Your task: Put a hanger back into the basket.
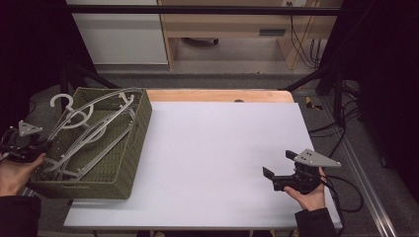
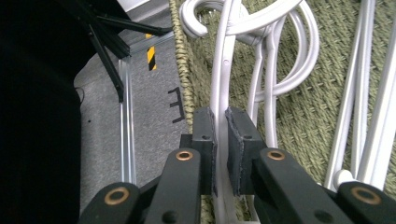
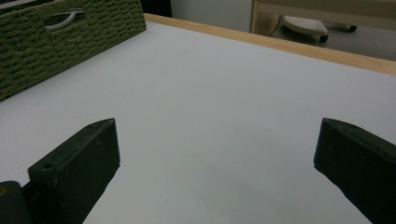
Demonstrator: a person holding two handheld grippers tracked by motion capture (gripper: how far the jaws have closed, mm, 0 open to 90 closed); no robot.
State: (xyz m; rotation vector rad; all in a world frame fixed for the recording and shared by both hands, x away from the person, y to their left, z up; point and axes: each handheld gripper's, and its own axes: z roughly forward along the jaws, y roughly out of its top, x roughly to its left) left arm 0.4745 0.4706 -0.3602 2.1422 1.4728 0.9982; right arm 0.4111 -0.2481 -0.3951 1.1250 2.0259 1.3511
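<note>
A green woven basket point(image 1: 129, 148) stands on the table's left side and holds several white plastic hangers point(image 1: 94, 131). My left gripper point(image 1: 42, 148) reaches over the basket's left wall. In the left gripper view its pads clamp the thin arm of one white hanger point(image 2: 223, 70), so the left gripper point(image 2: 220, 123) is shut on it. The other hangers' hooks point(image 2: 289, 51) lie on the basket's woven bottom point(image 2: 322, 107). At the table's right front a hand holds my right gripper point(image 1: 276, 165), jaws wide apart over the bare white surface. Nothing lies between the right gripper's jaws point(image 3: 217, 140).
The white table top point(image 1: 217, 158) spreads between basket and right gripper, with a wooden edge point(image 1: 222, 95) at the back. Cables point(image 1: 346, 192) trail off the right side. A cabinet and desk stand beyond on the floor. The basket's side point(image 3: 56, 42) rises at upper left in the right gripper view.
</note>
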